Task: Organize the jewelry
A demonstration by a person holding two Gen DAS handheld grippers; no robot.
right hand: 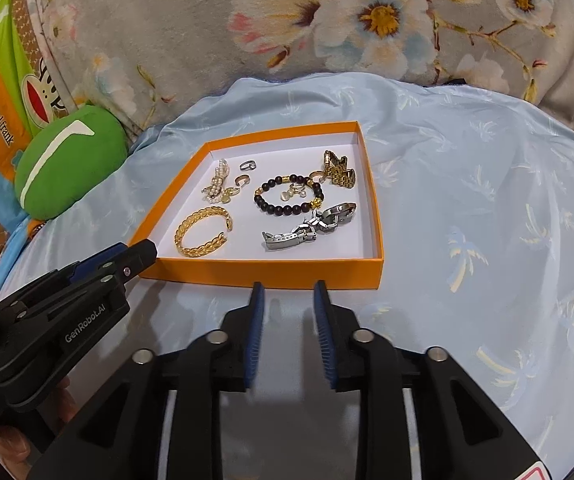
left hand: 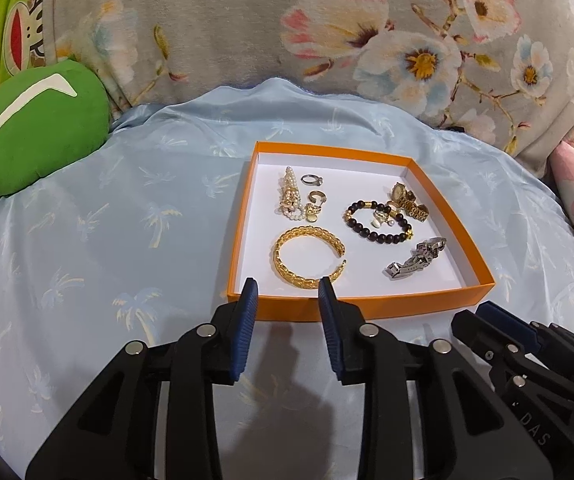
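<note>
Orange tray, frame centre: gold cuff, bead bracelet, steel watch band laid apart, likely for sorting. Left gripper, right gripper: jaws spread, empty, hovering before near rim.

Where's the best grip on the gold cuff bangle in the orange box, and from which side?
Probably the woven band of the gold cuff bangle on its closed left arc, away from the open gap facing right. It lies flat on the white floor of the orange box, so come from above, one finger inside the ring and one outside. The left gripper is nearest, open and empty.
</note>
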